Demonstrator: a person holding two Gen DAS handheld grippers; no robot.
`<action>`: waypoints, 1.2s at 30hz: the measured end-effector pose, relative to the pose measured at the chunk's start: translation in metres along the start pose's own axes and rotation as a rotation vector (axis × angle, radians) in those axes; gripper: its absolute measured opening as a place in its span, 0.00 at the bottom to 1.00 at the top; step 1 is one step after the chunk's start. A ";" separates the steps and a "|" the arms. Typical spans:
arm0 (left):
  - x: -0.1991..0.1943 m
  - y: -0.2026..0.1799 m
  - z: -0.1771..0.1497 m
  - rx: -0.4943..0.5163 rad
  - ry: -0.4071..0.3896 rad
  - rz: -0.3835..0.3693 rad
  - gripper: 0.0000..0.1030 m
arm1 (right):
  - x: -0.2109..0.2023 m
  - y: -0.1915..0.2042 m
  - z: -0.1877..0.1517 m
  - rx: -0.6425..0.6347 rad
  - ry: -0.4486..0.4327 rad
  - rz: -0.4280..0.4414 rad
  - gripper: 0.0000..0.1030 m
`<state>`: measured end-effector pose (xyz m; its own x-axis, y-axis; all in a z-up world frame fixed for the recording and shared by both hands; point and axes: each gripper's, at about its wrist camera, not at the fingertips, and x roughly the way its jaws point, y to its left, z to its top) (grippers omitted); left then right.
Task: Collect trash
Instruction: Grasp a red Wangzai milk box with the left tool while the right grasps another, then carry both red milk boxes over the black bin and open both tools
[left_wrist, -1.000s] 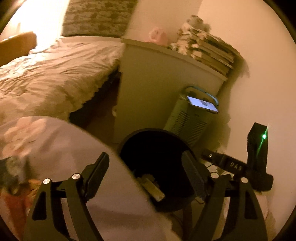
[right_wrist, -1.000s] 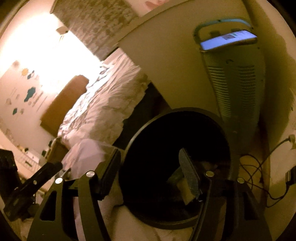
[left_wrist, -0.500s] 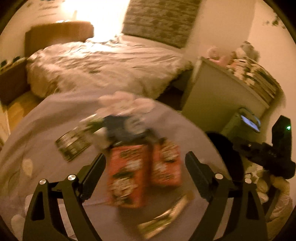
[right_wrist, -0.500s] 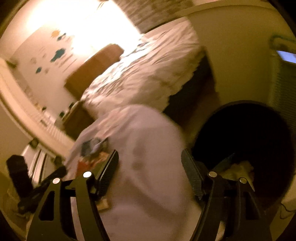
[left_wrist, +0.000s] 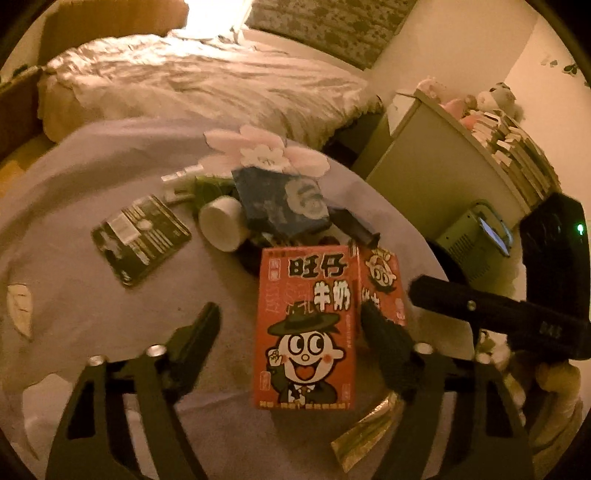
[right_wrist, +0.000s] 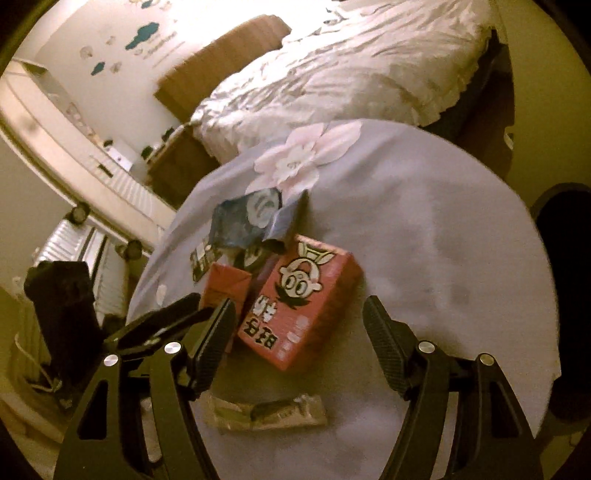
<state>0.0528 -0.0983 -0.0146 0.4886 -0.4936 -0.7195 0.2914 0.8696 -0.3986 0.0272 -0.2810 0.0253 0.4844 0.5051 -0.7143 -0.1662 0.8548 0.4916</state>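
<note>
In a dim, amber-lit bedroom, we hold both grippers over a round table (left_wrist: 92, 314) draped in a lilac cloth with a pink flower print. Our left gripper (left_wrist: 290, 325) has its jaws apart, having just been closing; the red milk carton (left_wrist: 306, 325) stands between them, its right edge beside the right finger (left_wrist: 384, 332), the left finger well clear of it. Our right gripper (right_wrist: 299, 321) hovers with jaws apart and slightly widening; the same carton (right_wrist: 303, 302) lies between them, untouched as far as we can tell. More litter sits at twelve o'clock from the carton: a crumpled blue packet (left_wrist: 280, 199), a white paper cup (left_wrist: 221, 225) on its side, and at ten o'clock a flat black card (left_wrist: 140, 240). A gold wrapper (left_wrist: 365, 432) lies at five o'clock, near the table's edge. The dark bin (right_wrist: 569, 280) shows at three o'clock in the right wrist view, beyond the table.
</note>
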 end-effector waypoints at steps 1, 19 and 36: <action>0.003 0.002 -0.002 -0.004 0.012 -0.006 0.52 | 0.003 0.001 0.001 0.003 0.006 -0.002 0.69; -0.047 0.022 -0.013 -0.033 -0.102 0.094 0.51 | 0.033 0.033 0.000 -0.214 0.049 -0.230 0.64; -0.045 -0.038 -0.004 0.098 -0.115 0.075 0.51 | -0.024 0.004 -0.012 -0.239 -0.086 -0.130 0.59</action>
<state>0.0165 -0.1092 0.0312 0.6013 -0.4307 -0.6730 0.3265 0.9012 -0.2850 0.0050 -0.2881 0.0387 0.5840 0.3862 -0.7140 -0.2907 0.9207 0.2603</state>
